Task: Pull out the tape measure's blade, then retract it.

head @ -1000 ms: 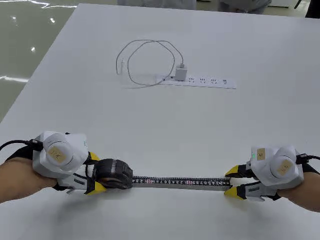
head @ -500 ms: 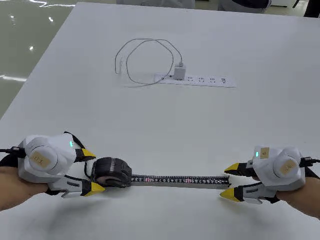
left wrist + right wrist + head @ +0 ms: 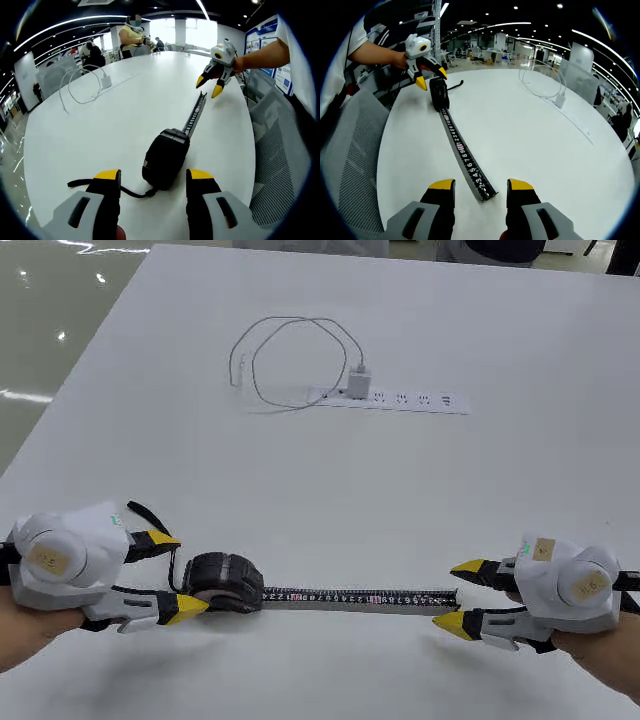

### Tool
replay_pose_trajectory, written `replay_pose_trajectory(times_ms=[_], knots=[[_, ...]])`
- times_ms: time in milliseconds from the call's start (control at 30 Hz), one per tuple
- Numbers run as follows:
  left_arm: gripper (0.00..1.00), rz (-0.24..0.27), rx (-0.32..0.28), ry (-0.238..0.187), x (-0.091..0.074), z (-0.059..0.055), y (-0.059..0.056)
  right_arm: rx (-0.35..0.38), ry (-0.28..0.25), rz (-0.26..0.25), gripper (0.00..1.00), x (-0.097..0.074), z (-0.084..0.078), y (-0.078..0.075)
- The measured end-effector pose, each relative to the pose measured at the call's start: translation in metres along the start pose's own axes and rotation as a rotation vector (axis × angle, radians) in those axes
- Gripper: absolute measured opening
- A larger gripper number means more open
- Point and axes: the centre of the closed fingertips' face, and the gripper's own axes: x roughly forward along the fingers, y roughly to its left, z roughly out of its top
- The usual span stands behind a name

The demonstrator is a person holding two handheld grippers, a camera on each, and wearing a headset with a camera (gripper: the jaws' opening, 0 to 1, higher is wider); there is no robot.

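Note:
A black tape measure case (image 3: 222, 582) lies on the white table with its blade (image 3: 360, 597) pulled out flat to the right. My left gripper (image 3: 170, 573) stands open just left of the case, apart from it; in the left gripper view the case (image 3: 166, 158) sits ahead of the yellow fingertips (image 3: 107, 175) with a black wrist strap (image 3: 100, 183) trailing back. My right gripper (image 3: 455, 593) is open beside the blade's free end (image 3: 485, 192), which rests on the table between the tips without being held.
A white power strip (image 3: 405, 400) with a plugged charger (image 3: 360, 385) and a looped white cable (image 3: 290, 360) lies farther back on the table (image 3: 500, 490). The table's left edge and glossy floor (image 3: 50, 330) run along the left. People stand beyond the table's far end.
Both grippers have opened and let go: the left one backed off leftward from the case, the right one backed off rightward from the blade tip. The blade stays extended on the table.

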Motion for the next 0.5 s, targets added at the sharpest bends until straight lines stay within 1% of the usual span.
replay_pose_trajectory(times_ms=[67, 133, 200, 267, 333, 433, 500], knots=[[0.49, 0.011, -0.008, -0.011, -0.003, 0.001, 0.0, 0.024, -0.015, -0.023, 0.39, -0.003, 0.003, 0.0], [0.5, 0.02, -0.023, -0.018, -0.005, 0.0, -0.001, 0.027, -0.021, -0.034, 0.42, -0.005, 0.005, 0.003], [0.52, 0.026, -0.034, -0.024, -0.007, 0.0, -0.002, 0.03, -0.019, -0.036, 0.45, -0.007, 0.005, 0.006], [0.54, 0.033, -0.049, -0.034, -0.009, 0.0, -0.003, 0.024, -0.015, -0.055, 0.47, -0.009, 0.005, 0.007], [0.55, 0.04, -0.067, -0.043, -0.011, 0.0, -0.004, 0.034, -0.016, -0.058, 0.49, -0.011, 0.004, 0.009], [0.55, 0.052, -0.068, -0.054, -0.015, -0.001, -0.007, 0.034, -0.015, -0.073, 0.52, -0.013, 0.003, 0.01], [0.56, 0.057, -0.082, -0.066, -0.018, -0.001, -0.009, 0.042, -0.02, -0.079, 0.54, -0.015, 0.004, 0.013]])
